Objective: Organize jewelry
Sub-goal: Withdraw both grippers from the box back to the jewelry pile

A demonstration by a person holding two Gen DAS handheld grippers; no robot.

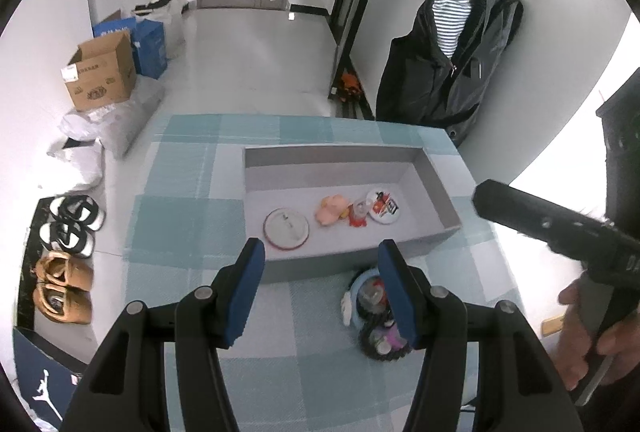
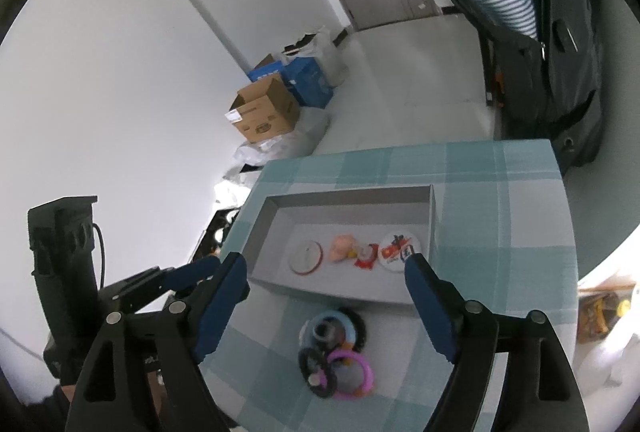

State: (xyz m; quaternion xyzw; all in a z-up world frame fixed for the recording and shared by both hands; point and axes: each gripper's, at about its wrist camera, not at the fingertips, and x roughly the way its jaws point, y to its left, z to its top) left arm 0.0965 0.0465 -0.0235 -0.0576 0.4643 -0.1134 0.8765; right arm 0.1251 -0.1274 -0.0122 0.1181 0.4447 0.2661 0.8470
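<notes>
a small heap of ring-shaped trinkets (image 2: 334,354) is seen lying on the checked cloth of the desk (image 2: 500,191), just in front of the near wall of the grey tray (image 2: 340,294). a pale blue ring (image 2: 349,330), a pink ring (image 2: 362,372) and two black toothed rings are overlapped and tangled there, with small pieces caught inside them. four pieces are already laid in the tray: a red-rimmed white disc (image 1: 286,228), a pink soft-looking piece (image 1: 331,209), a small red piece (image 1: 359,216) and a printed round badge (image 1: 383,204).

the left gripper (image 1: 322,292) is held above the heap with its fingers (image 1: 250,292) about half apart and nothing between them. the right gripper (image 2: 326,308) is held with its fingers (image 2: 432,312) spread wide, also with nothing gripped.

the rings are judged to be light and, in plastic, fairly stiff and smooth, so slipping between the pads is likely. because they are interlocked, one lifted ring may drag its neighbours along. a hold across the band of the topmost ring, at an outer edge clear of the others, is judged safest, with a gentle squeeze.
</notes>
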